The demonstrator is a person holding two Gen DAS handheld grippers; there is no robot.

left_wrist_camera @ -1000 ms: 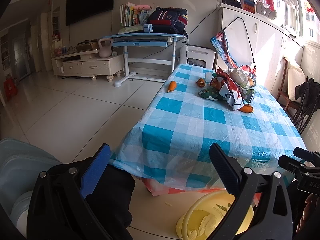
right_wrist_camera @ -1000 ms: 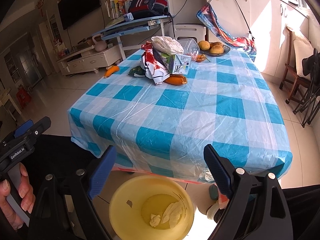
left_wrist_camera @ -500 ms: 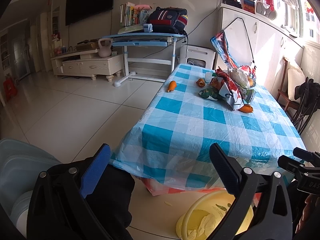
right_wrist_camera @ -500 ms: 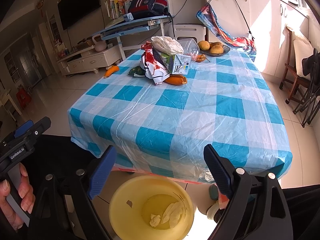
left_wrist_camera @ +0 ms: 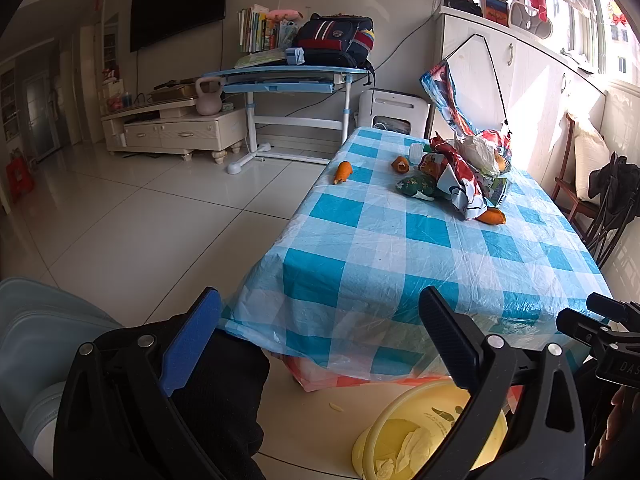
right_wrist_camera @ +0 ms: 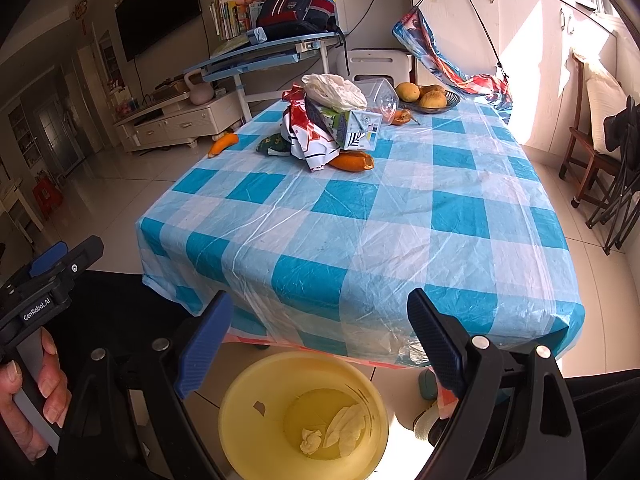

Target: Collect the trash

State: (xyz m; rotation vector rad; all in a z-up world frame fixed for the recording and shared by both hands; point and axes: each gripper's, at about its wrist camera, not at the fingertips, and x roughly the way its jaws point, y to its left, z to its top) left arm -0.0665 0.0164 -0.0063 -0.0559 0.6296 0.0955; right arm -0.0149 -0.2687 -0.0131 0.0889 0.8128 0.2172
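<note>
A: Where is the trash now?

B: It is in a heap (right_wrist_camera: 332, 128) on the far half of the table (right_wrist_camera: 400, 216), well apart from both grippers. There is a crumpled wrapper (right_wrist_camera: 310, 136), a white bag (right_wrist_camera: 334, 89) on top, a small carton (right_wrist_camera: 356, 130), and an orange peel (right_wrist_camera: 352, 161) touching the front of the heap.

A: And the grippers?

B: The left gripper (left_wrist_camera: 320, 348) and the right gripper (right_wrist_camera: 320, 344) both have the jaws spread wide and hold nothing. They hang at the near table edge, above the yellow bin (right_wrist_camera: 304, 416) on the floor.

A: Which one should go?

B: I think the right one. In its view the heap lies straight ahead, a little to the left; from the left gripper it lies ahead and to the right. The peel lies with its long axis across the right gripper's line of reach.
</note>
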